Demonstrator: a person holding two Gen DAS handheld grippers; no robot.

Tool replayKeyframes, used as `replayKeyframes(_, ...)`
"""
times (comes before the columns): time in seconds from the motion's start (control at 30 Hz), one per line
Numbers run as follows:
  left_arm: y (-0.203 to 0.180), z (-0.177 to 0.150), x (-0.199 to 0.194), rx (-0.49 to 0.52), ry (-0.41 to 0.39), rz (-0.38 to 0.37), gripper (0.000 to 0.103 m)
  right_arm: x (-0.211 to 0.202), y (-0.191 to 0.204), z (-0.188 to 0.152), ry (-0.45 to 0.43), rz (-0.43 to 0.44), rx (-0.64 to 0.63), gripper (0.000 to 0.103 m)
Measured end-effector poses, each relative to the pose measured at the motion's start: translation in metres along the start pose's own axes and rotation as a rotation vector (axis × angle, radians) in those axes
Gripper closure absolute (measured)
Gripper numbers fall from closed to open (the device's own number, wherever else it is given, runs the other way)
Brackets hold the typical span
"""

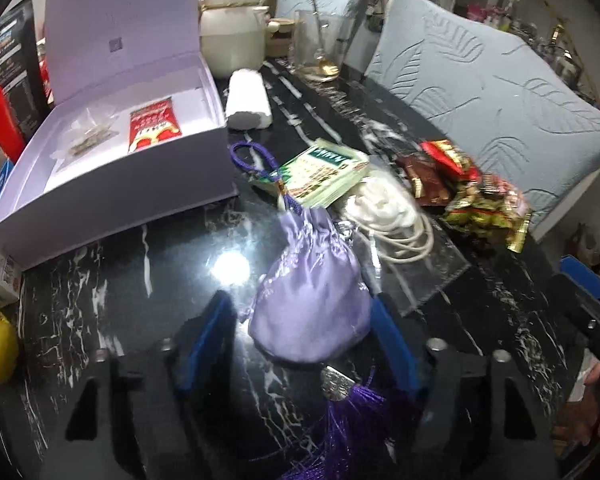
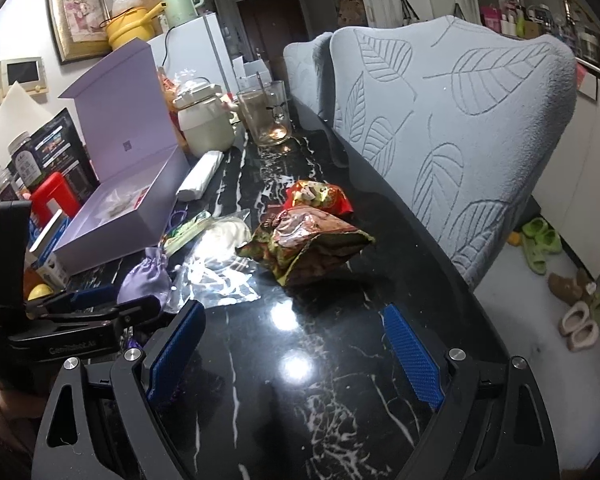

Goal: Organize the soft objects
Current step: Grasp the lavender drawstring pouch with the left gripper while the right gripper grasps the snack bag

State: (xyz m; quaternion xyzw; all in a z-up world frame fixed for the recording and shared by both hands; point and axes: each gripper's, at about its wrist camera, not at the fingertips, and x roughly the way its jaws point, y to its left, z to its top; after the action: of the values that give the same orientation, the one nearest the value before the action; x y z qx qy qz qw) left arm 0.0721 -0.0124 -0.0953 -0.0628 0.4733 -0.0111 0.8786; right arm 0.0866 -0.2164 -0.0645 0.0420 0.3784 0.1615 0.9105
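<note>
Left gripper (image 1: 304,320) straddling lilac satin pouch (image 1: 312,300) on black marble table (image 1: 100,300); right pad touching pouch's side, left pad standing off with a gap, so jaws not clamping yet. Pouch lying just in front of open lilac box (image 1: 112,184), its purple tassel (image 1: 348,432) trailing toward camera. White cord bundle (image 1: 384,208) and green packet (image 1: 324,172) resting just beyond pouch. Right gripper (image 2: 296,344) hovering wide open over bare table, nothing between pads, crumpled snack bags (image 2: 308,240) lying ahead.
</note>
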Motion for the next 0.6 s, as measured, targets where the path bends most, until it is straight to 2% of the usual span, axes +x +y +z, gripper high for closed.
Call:
replayKeyframes(0.1,0.002,0.000,0.000,-0.017,-0.004,-0.026,0.049,0.003,-0.003,0.004,0.000,0.003,-0.004,0.011)
replayKeyframes(0.27,0.003,-0.002,-0.009,-0.011,-0.020,-0.048,0.060,0.011,-0.005,0.014,-0.007,-0.002,-0.025,0.011)
replayKeyframes(0.53,0.006,-0.008,-0.037,-0.026,-0.056,-0.076,0.064,0.034,-0.007,0.029,0.020,-0.015,-0.053,0.008)
replayKeyframes(0.6,0.004,-0.009,-0.043,-0.019,-0.065,-0.082,0.064,0.041,-0.005,0.033,0.024,-0.016,-0.066,0.004)
